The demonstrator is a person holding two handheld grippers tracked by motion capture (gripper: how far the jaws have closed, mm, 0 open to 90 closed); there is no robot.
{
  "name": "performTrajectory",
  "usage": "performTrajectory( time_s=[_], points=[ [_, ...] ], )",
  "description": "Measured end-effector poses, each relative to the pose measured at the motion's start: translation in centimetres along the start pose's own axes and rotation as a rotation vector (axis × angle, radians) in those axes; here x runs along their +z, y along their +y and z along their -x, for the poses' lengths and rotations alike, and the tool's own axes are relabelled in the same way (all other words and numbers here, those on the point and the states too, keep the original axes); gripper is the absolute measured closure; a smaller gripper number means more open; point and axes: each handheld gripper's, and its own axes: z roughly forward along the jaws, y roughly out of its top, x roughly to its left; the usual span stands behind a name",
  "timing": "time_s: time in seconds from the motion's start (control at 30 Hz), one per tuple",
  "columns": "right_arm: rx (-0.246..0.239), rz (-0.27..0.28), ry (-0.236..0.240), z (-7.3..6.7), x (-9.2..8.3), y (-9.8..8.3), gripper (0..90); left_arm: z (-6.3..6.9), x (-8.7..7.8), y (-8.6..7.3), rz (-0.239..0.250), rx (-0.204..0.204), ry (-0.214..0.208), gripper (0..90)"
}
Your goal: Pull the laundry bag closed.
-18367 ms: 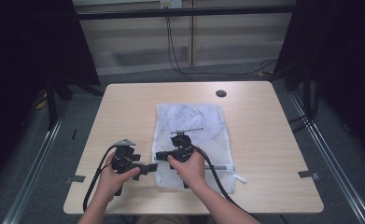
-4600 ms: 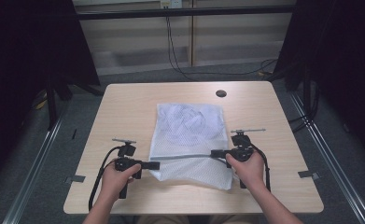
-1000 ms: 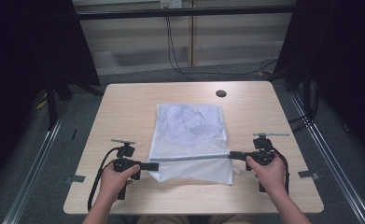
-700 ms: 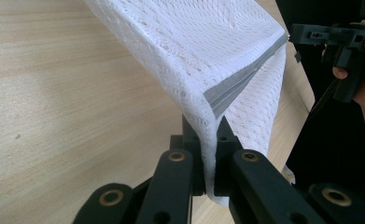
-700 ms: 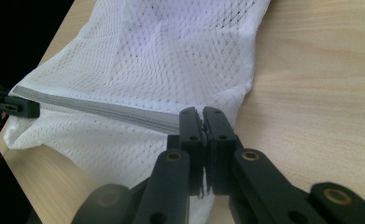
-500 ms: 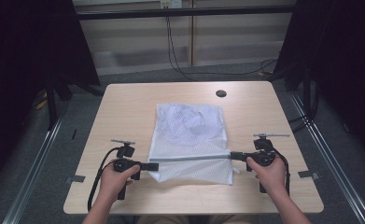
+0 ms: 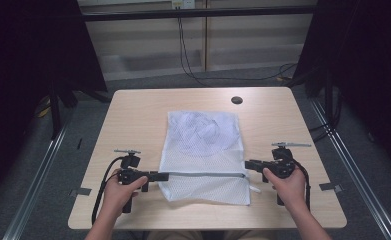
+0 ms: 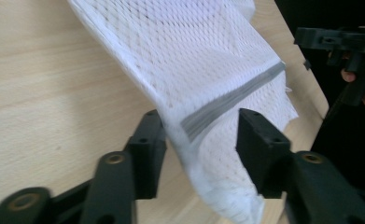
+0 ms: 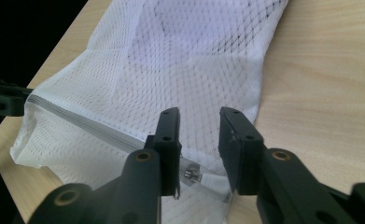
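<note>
A white mesh laundry bag (image 7: 203,150) lies flat on the wooden table (image 7: 133,115), with a grey zipper (image 7: 203,174) running across its near part. My left gripper (image 7: 163,176) sits at the zipper's left end. Its jaws have just been opening and now stand apart, with the bag's corner (image 8: 203,116) loose between them. My right gripper (image 7: 248,164) is at the zipper's right end. Its jaws have also just been opening, and the metal zipper pull (image 9: 192,176) lies in the gap without being pressed. Pale clothing (image 7: 203,130) shows through the mesh.
A dark round hole (image 7: 236,100) sits in the table's far side. Metal floor rails (image 7: 48,165) run along both sides of the table, and cables (image 7: 193,60) hang behind it. Bare wood lies left and right of the bag.
Both grippers' jaws have parted and let go of the zipper ends. The hands stayed where they were, and the bag's near edge has settled on the table.
</note>
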Motion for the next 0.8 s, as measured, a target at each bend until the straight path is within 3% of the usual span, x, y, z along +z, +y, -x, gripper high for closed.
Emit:
performTrajectory(
  time_s=[0.23, 0.33, 0.4, 0.53, 0.8],
  points=[
    [-0.049, 0.048, -0.016, -0.1, -0.1, 0.2, 49.4, -0.2, -0.5, 0.3, 0.047, 0.022, 0.056, 30.3],
    [-0.100, 0.069, -0.037, 0.3, 0.0, 0.2, 36.4, -0.4, -0.5, 0.3, 0.067, 0.049, 0.097, 22.0],
    [-0.110, 0.067, -0.052, 0.6, 0.1, 0.2, 28.7, -0.5, -0.5, 0.4, 0.061, 0.045, 0.115, 17.8],
    [-0.150, 0.056, -0.083, 1.1, 0.1, 0.1, 23.5, -0.9, -0.6, 0.5, 0.058, 0.069, 0.171, 15.3],
    [-0.167, 0.073, -0.120, 2.0, -0.2, -0.1, 15.0, -1.7, -0.5, 0.6, 0.057, 0.107, 0.279, 11.6]
  ],
)
